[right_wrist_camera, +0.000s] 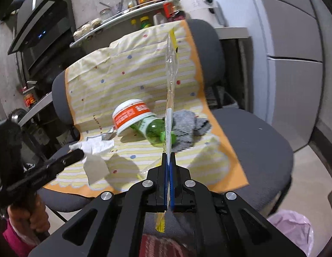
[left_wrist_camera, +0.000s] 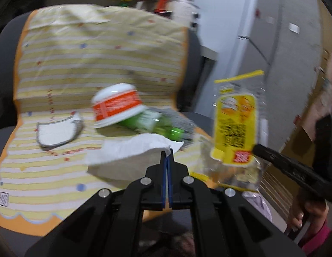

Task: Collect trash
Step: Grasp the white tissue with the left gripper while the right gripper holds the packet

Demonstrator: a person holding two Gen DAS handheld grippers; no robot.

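- the left claw (left_wrist_camera: 167, 153) is pinched shut on a white tissue (left_wrist_camera: 131, 152), which hangs limp just above the cloth (left_wrist_camera: 84, 64) at its front.
- the right claw (right_wrist_camera: 168, 156) is clamped on a clear wrapper (left_wrist_camera: 235, 126) with a yellow label, gripping its lower end; the wrapper's long axis runs upright, away from the claw.
- the cloth, yellow striped with an orange border, drapes over the seat and back of a grey chair (right_wrist_camera: 251, 141).
- on the cloth, behind the tissue, a white cup (left_wrist_camera: 117, 105) with an orange band lies on its side, rim towards the front.
- a green bottle (left_wrist_camera: 153, 125) lies against the cup, long axis flat on the cloth, running from the cup towards the chair's right edge.
- a grey sock (right_wrist_camera: 187, 126) lies bunched just behind the bottle.
- a foil lid (left_wrist_camera: 58, 131), white side up, lies flat on the cloth, left of the cup.
- the left view shows the wrapper's printed face, off the cloth's right edge; the right view shows it edge-on, a thin strip crossing the bottle and sock.
- only the right view shows a pink bag (right_wrist_camera: 292, 224) on the floor, right of the chair and below it, and bottle shelves (right_wrist_camera: 127, 15) behind the chair.
- each view shows the other claw, held by a hand (right_wrist_camera: 35, 216) in a pink sleeve.
- the left view is blurred, so print is unreadable.
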